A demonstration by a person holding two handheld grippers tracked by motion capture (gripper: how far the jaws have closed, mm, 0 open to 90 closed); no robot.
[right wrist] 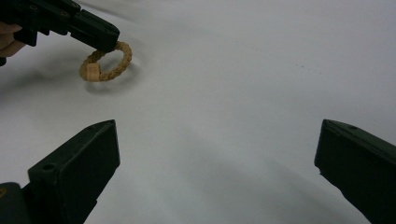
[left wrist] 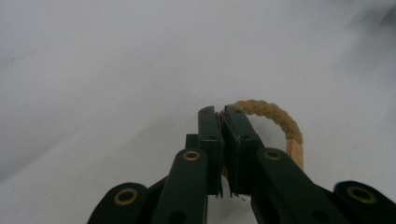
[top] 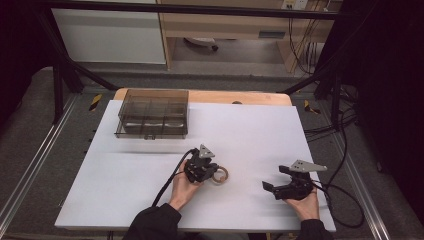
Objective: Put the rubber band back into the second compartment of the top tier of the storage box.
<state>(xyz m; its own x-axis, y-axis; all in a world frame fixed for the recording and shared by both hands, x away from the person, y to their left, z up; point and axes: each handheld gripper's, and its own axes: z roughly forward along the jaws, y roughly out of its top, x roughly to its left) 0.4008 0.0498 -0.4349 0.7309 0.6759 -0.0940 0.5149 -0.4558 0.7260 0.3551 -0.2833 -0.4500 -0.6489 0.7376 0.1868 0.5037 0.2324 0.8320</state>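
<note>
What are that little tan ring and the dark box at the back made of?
The ring looks like braided cord or rope, matt, with twisted strands and a smooth tan sleeve at the join. The box seems smoky see-through plastic: its inner dividers show through the walls.

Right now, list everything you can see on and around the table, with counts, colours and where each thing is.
rope ring: one, tan braided, with a flat band on one side; near the table's middle, pinched at its rim by the left claw.
compartment box: one, smoky clear plastic, divided inside; far left of the table.
table: one, white top with a wooden far edge.
cabinet: one, light wood, behind the table.
cables: several, black, on the floor at right.
left claw: one, black, shut on the rope ring.
right claw: one, black, jaws wide open, near right of the table.
hands: two, one holding each claw.
</note>
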